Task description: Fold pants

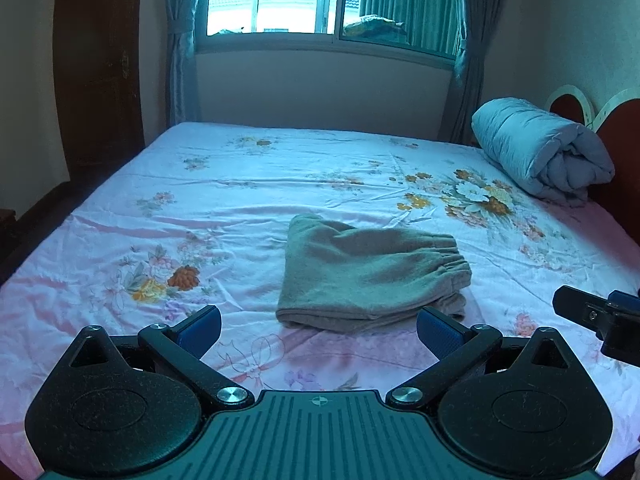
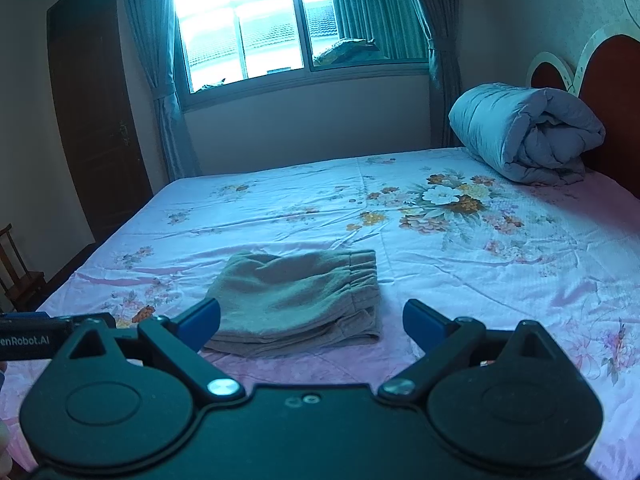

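Grey-brown pants [image 1: 368,272] lie folded in a compact stack on the floral bed sheet [image 1: 240,184], elastic waistband to the right. They also show in the right wrist view [image 2: 296,300]. My left gripper [image 1: 318,330] is open and empty, hovering just short of the stack's near edge. My right gripper [image 2: 312,324] is open and empty, also just short of the near edge, slightly right of the stack. The right gripper shows at the left wrist view's right edge [image 1: 600,316]. The left gripper's body shows at the right wrist view's left edge [image 2: 48,334].
A rolled grey-blue quilt [image 1: 544,148] lies at the bed's far right by the red headboard [image 2: 612,100]. A window with curtains [image 1: 276,0] is behind the bed. A dark wardrobe [image 2: 92,120] and a wooden chair [image 2: 16,272] stand to the left.
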